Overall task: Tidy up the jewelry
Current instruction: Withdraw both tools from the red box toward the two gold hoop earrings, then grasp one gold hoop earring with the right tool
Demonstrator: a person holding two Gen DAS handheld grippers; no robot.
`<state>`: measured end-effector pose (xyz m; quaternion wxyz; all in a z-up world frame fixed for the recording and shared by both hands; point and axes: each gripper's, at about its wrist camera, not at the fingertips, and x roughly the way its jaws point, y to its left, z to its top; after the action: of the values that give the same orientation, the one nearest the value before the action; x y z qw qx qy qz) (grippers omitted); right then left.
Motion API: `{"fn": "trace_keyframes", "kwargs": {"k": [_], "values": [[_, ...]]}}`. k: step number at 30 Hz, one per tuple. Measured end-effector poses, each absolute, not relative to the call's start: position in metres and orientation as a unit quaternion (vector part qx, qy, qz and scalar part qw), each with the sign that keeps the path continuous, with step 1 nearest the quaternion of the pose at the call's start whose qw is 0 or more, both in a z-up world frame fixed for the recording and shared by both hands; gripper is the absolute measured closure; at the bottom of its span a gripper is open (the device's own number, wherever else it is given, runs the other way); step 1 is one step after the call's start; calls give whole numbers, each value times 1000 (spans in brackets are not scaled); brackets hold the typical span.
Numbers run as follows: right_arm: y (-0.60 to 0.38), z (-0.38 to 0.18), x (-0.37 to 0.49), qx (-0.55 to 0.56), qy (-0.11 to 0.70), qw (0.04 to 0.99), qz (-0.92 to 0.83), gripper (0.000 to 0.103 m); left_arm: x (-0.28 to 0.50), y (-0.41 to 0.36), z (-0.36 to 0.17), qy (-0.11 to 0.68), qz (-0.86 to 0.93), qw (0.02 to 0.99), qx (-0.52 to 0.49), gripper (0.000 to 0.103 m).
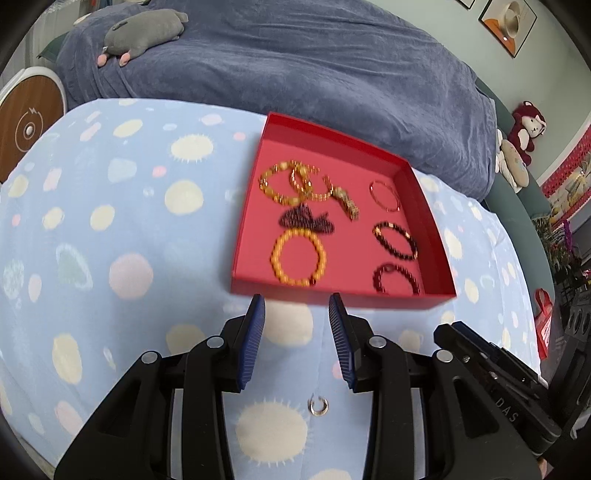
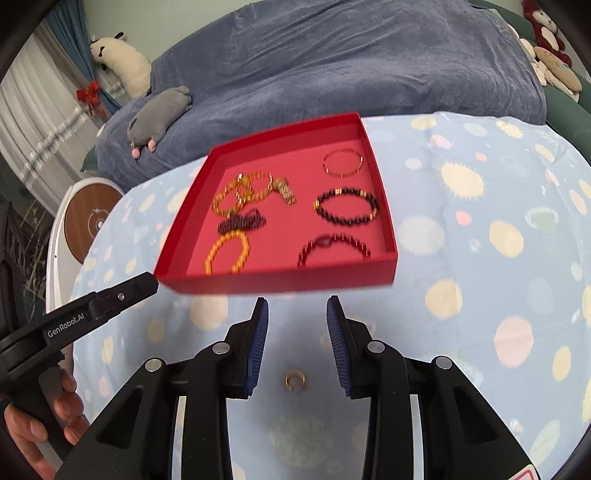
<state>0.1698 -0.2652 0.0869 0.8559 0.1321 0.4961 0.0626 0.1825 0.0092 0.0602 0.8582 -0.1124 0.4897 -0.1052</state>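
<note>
- Two claws hover over a bed's dotted pale-blue blanket [image 1: 110, 221]; a blue-grey cover [image 1: 295, 74] and a grey plush [image 1: 146, 35] lie beyond.
- Left claw [image 1: 297, 306] is spread apart and empty; right claw [image 2: 297, 308] likewise.
- Between each claw's arms a small metal ring [image 2: 294, 380] lies flat on the blanket, its gap facing away.
- Ahead sits a shallow red cardboard tray [image 1: 332, 291] holding beaded bracelets: an orange one [image 1: 299, 256] at left, dark ones [image 1: 395, 240] at right.
</note>
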Motion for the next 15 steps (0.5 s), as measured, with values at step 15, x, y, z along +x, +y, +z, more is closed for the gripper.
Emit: {"fn": "trace_keyframes", "kwargs": {"k": [15], "values": [[-247,55,129,109,530,838,67,70,128,11,30,525,-103,837,-112,65]]}}
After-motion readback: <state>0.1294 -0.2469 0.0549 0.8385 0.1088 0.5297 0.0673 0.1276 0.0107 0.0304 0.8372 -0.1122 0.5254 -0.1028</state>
